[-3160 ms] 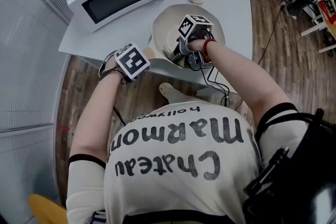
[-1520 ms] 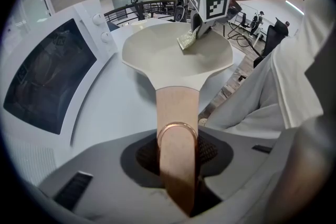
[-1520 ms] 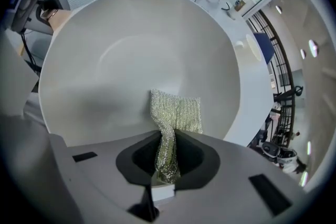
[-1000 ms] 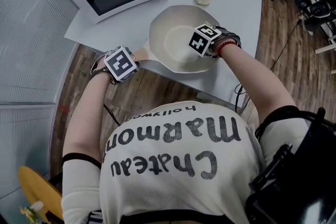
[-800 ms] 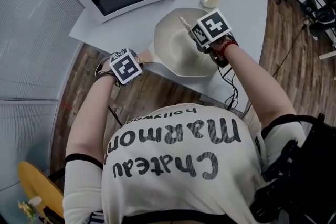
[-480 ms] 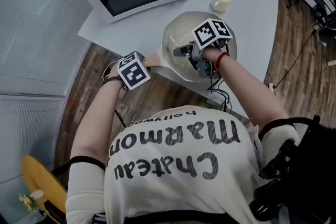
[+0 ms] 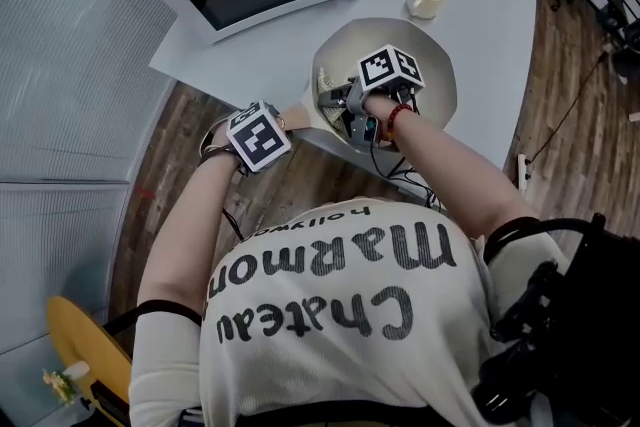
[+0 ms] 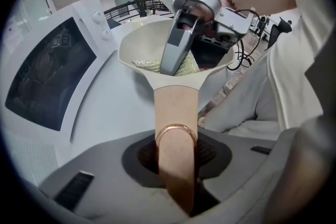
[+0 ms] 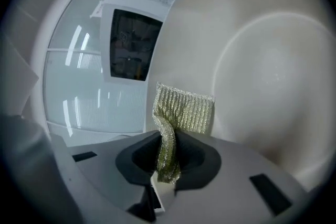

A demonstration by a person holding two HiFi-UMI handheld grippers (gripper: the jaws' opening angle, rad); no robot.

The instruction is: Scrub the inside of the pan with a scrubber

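On the grey table [image 7: 480, 5], the pan [image 7: 430, 65] stands near the edge. The left tongs [image 8: 176, 162] are closed on its handle [image 8: 176, 107]. The right tongs [image 9: 167, 157] pinch the golden scrubber [image 9: 181, 110] inside the pan, at the wall near the handle. Scrubbing seems under way; I see no dirt, so I cannot tell how much is left.

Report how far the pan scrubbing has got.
Done: left gripper clamps the pan handle; right gripper pinches the scrubber. In hand: scrubber inside the pan, near the handle side. Remaining: unclear; no dirt shows, so scrubbed area can't be judged.
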